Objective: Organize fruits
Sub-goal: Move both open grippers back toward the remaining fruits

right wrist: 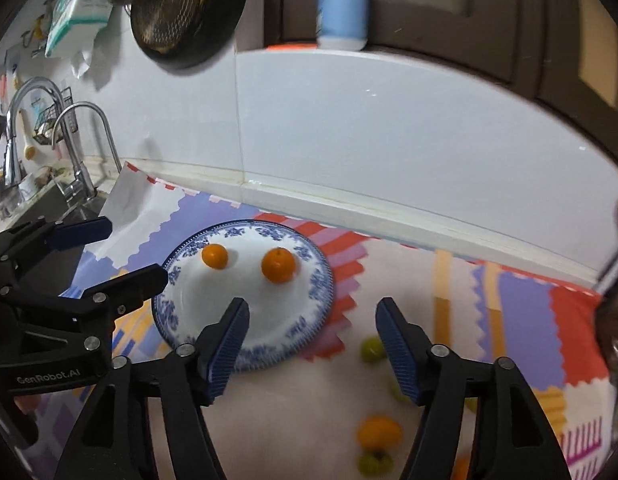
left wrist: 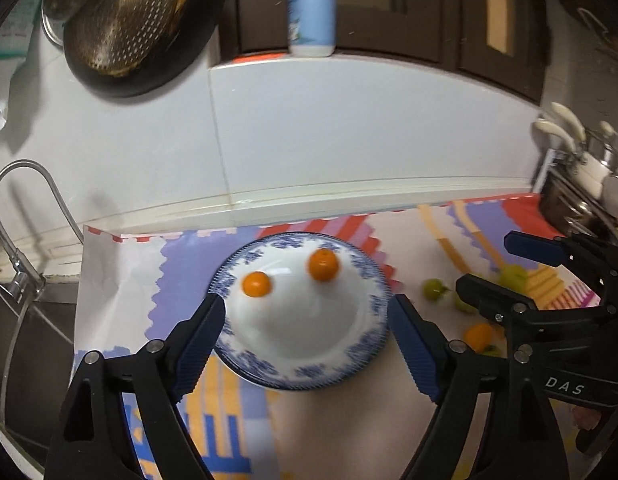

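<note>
A blue-and-white plate [left wrist: 365, 344] [right wrist: 317, 300] sits on the patterned mat and holds two small orange fruits [left wrist: 257, 284] [left wrist: 323, 265] [right wrist: 215, 256] [right wrist: 278, 265]. My left gripper [left wrist: 305, 312] hangs open above the plate's near side with nothing between its fingers. Just right of the plate, my right gripper [right wrist: 309, 316] is open and empty too, above the mat. Loose green fruits [left wrist: 433, 289] [right wrist: 372, 350] and another orange fruit [left wrist: 479, 336] [right wrist: 379, 434] lie on the mat right of the plate. Each gripper shows in the other's view [left wrist: 485, 264] [right wrist: 109, 248].
A sink with curved faucets [right wrist: 83, 148] lies left of the mat. A dark pan with a metal strainer [left wrist: 125, 24] hangs on the white tiled wall. A blue-and-white bottle [left wrist: 311, 8] stands on the ledge above. A rack of utensils [left wrist: 581, 160] is at the far right.
</note>
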